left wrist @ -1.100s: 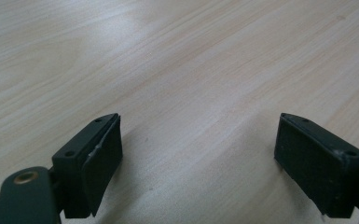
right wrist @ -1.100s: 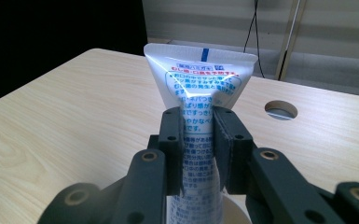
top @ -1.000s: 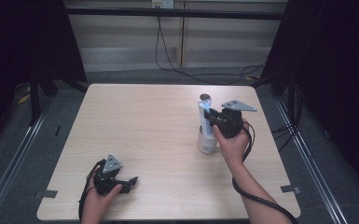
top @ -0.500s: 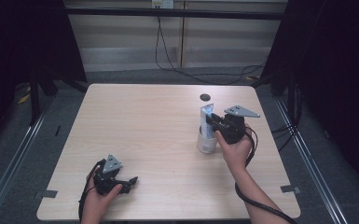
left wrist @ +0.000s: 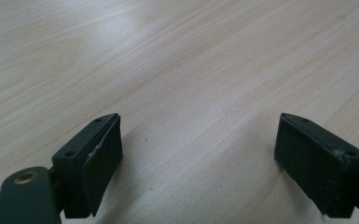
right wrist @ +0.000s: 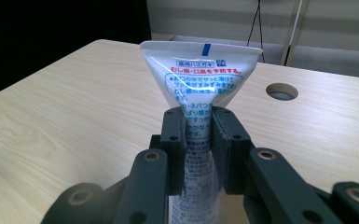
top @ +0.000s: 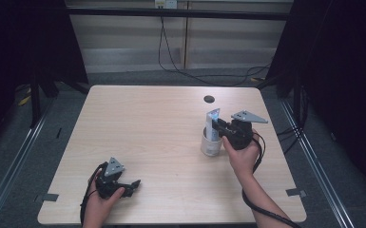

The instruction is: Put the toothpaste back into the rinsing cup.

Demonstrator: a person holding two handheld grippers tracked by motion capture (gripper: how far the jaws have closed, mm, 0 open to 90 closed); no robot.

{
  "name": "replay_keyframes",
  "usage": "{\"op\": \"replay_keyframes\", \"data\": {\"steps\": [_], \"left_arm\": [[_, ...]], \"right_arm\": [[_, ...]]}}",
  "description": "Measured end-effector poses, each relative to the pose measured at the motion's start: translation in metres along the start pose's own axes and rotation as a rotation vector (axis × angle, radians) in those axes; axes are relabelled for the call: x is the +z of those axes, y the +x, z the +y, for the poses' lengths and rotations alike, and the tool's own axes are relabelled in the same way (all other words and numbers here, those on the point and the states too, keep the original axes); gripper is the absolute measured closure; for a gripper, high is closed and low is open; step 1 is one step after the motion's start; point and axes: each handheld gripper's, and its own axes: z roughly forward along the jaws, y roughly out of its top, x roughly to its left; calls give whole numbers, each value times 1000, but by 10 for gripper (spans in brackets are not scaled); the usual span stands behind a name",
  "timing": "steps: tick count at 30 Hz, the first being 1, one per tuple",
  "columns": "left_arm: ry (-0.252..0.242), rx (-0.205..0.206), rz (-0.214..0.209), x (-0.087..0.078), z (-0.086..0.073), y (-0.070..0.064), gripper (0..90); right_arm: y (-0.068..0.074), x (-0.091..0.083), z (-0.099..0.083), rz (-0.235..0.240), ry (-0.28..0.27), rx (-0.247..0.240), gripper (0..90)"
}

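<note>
Toothpaste in a white plastic tube with blue and red print (right wrist: 200, 88) is what we have clamped in our right gripper (right wrist: 199, 140); its two black jaws pinch the tube just below the flat crimped end, which points up. In the high view the tube (top: 213, 124) stands upright with its lower part inside a small white round cup (top: 210, 147), and the cup sits on the pale wooden table (top: 152, 128), right of the middle. Our right gripper (top: 224, 129) reaches the tube from the right, above the cup's rim, with our right hand (top: 241, 154) behind it and the grey three-cornered plate (top: 248, 116) on top.

Beyond the tube, near the far edge of the table, lies a dark round hole (top: 209, 99), well apart from the cup.

Our left gripper (top: 132, 184) rests low over the near left part of the table, held by our left hand (top: 102, 202), well apart from the cup and tube. Its jaws are spread wide with bare wood between them, gripping nothing, and its black pads (left wrist: 103, 158) sit close to the tabletop.
</note>
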Motion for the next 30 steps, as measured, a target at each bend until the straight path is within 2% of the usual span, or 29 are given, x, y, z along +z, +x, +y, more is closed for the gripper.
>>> {"op": "replay_keyframes", "data": {"steps": [13, 16, 17, 18, 19, 23, 30], "left_arm": [[-1, -1, 0, 0, 0, 0, 149], [-1, -1, -1, 0, 0, 0, 149], [-1, -1, 0, 0, 0, 0, 150], [-1, 0, 1, 0, 0, 0, 150], [1, 3, 1, 0, 0, 0, 150], [0, 1, 2, 0, 0, 0, 151], [1, 2, 2, 0, 0, 0, 151]], "right_arm": [[4, -4, -8, -5, 1, -13, 761], [4, -5, -9, -1, -3, -15, 789], [5, -6, -9, 3, -13, -18, 900], [5, -9, -9, 10, -53, -17, 900], [5, -12, -6, 15, -64, -3, 900], [11, -14, 1, 3, -30, -42, 898], [7, -12, -9, -5, 3, -19, 854]]}}
